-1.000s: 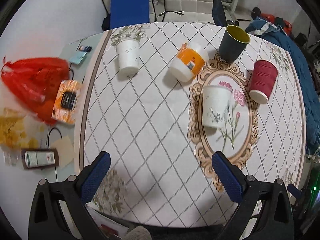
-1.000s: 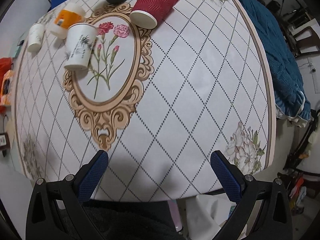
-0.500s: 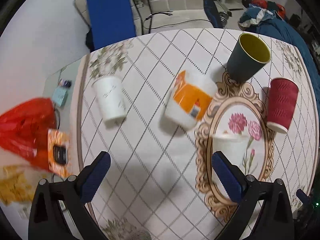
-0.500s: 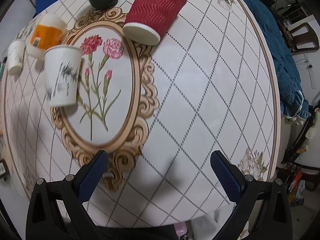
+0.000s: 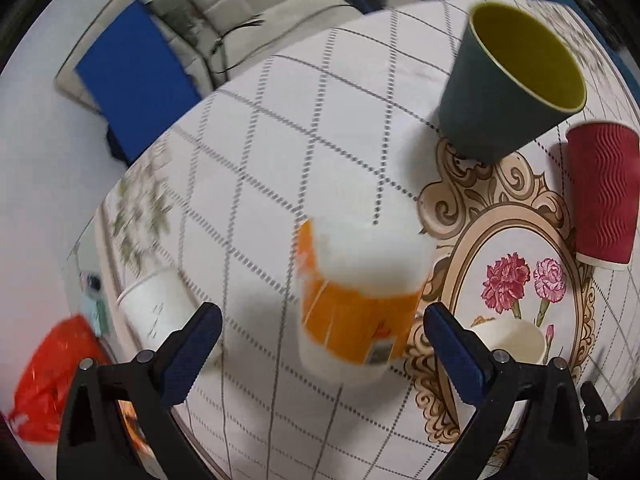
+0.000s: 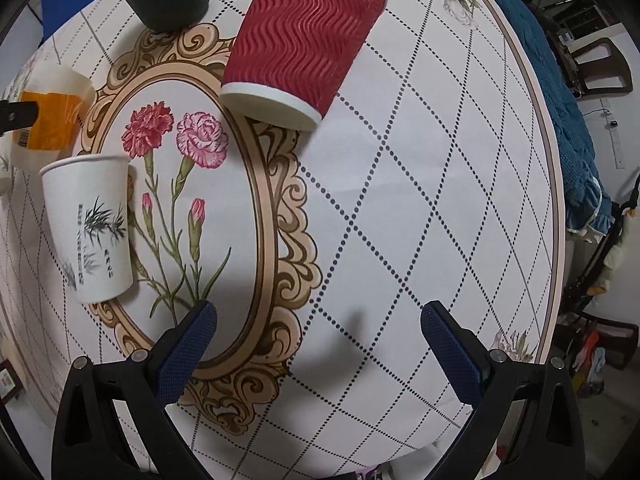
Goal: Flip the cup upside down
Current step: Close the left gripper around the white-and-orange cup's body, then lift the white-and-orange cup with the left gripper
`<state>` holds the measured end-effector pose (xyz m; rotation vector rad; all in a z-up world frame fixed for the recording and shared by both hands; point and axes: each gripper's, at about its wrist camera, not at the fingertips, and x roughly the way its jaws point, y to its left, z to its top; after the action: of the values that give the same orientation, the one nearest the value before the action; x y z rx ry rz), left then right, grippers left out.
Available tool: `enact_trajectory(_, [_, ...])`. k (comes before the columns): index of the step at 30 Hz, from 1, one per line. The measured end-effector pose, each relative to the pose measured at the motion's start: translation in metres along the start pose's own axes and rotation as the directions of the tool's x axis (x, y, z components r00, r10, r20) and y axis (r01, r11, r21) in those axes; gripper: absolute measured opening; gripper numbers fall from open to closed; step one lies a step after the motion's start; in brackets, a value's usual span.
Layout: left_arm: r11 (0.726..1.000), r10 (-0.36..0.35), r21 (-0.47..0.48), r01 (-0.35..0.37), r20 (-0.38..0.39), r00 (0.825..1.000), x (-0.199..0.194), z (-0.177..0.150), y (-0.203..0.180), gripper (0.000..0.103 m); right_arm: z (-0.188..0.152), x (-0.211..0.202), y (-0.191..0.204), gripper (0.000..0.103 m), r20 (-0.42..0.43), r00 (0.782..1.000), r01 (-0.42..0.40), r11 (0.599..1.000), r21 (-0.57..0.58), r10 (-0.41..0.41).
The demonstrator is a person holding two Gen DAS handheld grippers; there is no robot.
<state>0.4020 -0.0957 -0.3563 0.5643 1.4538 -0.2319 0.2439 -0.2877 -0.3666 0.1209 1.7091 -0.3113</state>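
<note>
In the left wrist view, an orange-and-white cup (image 5: 360, 304) stands upside down straight ahead of my open, empty left gripper (image 5: 320, 344), between the lines of its fingers but apart. A dark green cup (image 5: 508, 84) with a yellow inside stands upright at the far right. A red ribbed cup (image 5: 604, 196) stands upside down. In the right wrist view the red cup (image 6: 304, 40) stands ahead, and a white printed cup (image 6: 88, 232) stands upside down at the left. My right gripper (image 6: 320, 340) is open and empty above the tablecloth.
A plain white cup (image 5: 160, 312) stands by the left finger. Another white cup (image 5: 516, 340) sits behind the right finger. A red bag (image 5: 48, 376) lies beyond the table's left edge. A blue chair (image 5: 132, 76) stands behind. The table edge (image 6: 552, 208) curves at the right.
Both grippers have moved forward over the table. The orange-and-white cup now looms close before the left gripper. The red cup is nearer the right gripper. Both grippers stay open.
</note>
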Motion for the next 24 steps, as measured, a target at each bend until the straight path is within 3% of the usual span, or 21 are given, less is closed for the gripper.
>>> enact_trajectory(8, [0.997,-0.024,0.078,0.027,-0.04,0.999,0.028,0.016,-0.013,0.103,0.008,0.005,0.009,0.103,-0.014,1.0,0.014,1.0,-0.001,-0.014])
enact_trajectory(14, [0.995,-0.035,0.093,0.039,-0.052,0.998,0.042,0.022,-0.012,0.073,0.011,0.008,0.014,0.103,-0.018,1.0,0.021,1.0,-0.004,-0.021])
enact_trajectory(24, [0.995,-0.097,0.011,0.098,-0.038,0.995,0.045,0.016,0.01,0.071,0.017,0.009,0.023,0.103,-0.031,0.999,0.024,1.0,0.001,-0.024])
